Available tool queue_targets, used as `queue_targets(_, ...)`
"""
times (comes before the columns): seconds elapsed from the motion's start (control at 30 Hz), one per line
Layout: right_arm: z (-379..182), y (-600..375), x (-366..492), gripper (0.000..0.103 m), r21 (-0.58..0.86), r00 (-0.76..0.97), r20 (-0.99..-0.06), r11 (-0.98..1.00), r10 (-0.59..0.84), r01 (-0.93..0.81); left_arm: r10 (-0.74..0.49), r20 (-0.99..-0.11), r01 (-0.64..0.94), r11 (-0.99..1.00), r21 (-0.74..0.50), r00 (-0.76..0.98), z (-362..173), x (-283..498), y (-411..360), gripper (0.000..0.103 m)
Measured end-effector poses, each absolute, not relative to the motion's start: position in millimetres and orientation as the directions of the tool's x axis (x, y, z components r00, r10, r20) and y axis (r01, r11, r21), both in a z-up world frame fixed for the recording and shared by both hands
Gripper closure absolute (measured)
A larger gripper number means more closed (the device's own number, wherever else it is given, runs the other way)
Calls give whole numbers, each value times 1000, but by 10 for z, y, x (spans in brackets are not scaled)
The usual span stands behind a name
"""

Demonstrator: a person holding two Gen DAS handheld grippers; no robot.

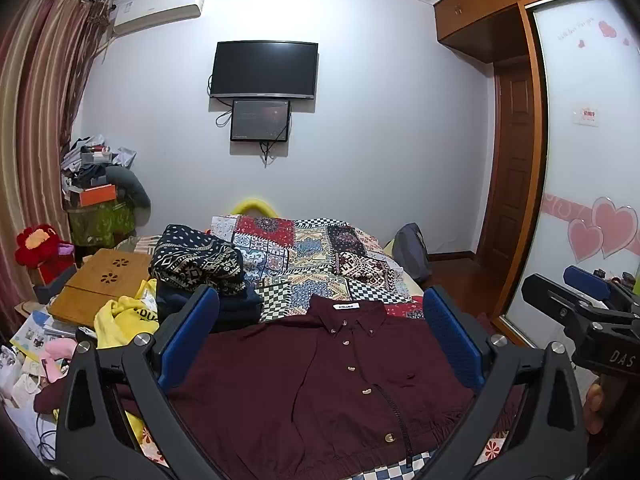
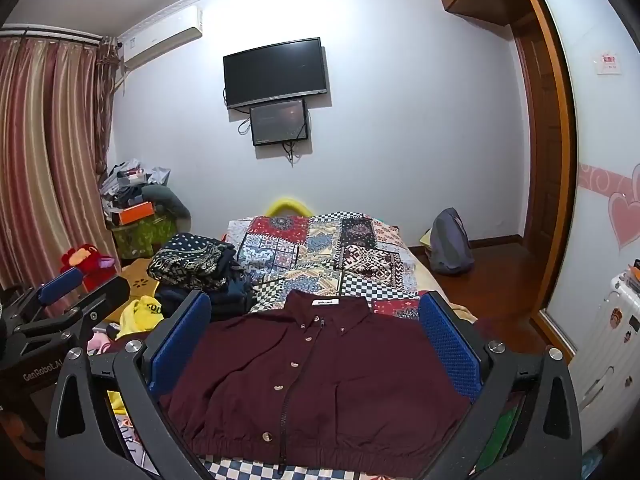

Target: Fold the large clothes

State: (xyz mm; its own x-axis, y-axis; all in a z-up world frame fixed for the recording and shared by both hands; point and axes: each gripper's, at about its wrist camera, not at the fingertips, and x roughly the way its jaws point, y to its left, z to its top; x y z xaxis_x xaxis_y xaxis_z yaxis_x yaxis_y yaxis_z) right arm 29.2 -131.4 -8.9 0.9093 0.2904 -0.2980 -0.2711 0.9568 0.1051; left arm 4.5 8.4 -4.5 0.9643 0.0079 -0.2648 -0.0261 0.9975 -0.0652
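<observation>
A bed [image 1: 404, 280] covered by a patchwork quilt [image 1: 320, 256] is seen in both wrist views. A maroon shirt [image 1: 320, 380] is laid flat, front up and buttoned, at the near end of the quilt, its collar [image 1: 346, 312] pointed toward the far wall. A pile of folded dark patterned clothes [image 1: 200, 264] is stacked just beside the shirt's left shoulder, and a yellow garment [image 1: 120, 320] is crumpled near it. The left gripper [image 1: 320, 340] is held above the shirt with jaws spread wide, nothing grasped. The right gripper [image 2: 316, 344] is likewise held released over the shirt, its blue pads [image 2: 450, 348] well apart
</observation>
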Motion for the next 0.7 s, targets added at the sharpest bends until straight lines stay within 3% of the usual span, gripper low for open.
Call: queue_targets(0.7,-110,-1328,330,0,105,907,-308,958,286,-266,10,-285,-33,997,-77,959,-84,105,121,1)
